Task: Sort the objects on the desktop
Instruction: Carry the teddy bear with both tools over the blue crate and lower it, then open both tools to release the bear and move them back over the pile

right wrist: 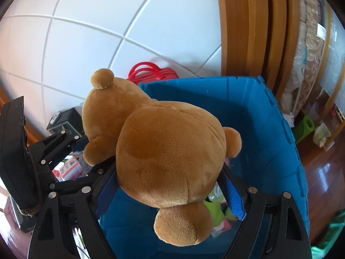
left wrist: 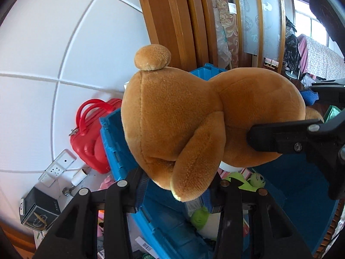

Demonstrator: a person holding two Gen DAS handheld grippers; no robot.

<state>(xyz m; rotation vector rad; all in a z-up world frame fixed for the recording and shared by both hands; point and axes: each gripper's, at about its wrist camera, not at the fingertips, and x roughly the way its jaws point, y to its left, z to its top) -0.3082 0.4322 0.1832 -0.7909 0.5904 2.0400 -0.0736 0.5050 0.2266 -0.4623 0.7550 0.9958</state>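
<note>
A brown teddy bear (left wrist: 194,118) is held in the air over a blue plastic bin (left wrist: 120,151). My left gripper (left wrist: 179,181) is shut on the bear's head and arm. My right gripper (right wrist: 170,183) is shut on the bear's body (right wrist: 168,151); it shows from the side in the left wrist view (left wrist: 280,116), with a blue pad against the bear's back. In the right wrist view the bear hangs above the bin's open inside (right wrist: 248,118). Green plush toys (left wrist: 243,181) lie in the bin under the bear.
A red toy case (left wrist: 90,133) stands against the white tiled wall behind the bin, also in the right wrist view (right wrist: 151,73). A white power strip (left wrist: 58,166), a black box (left wrist: 38,211) and small items lie left of the bin. A wooden door frame (right wrist: 243,26) stands at right.
</note>
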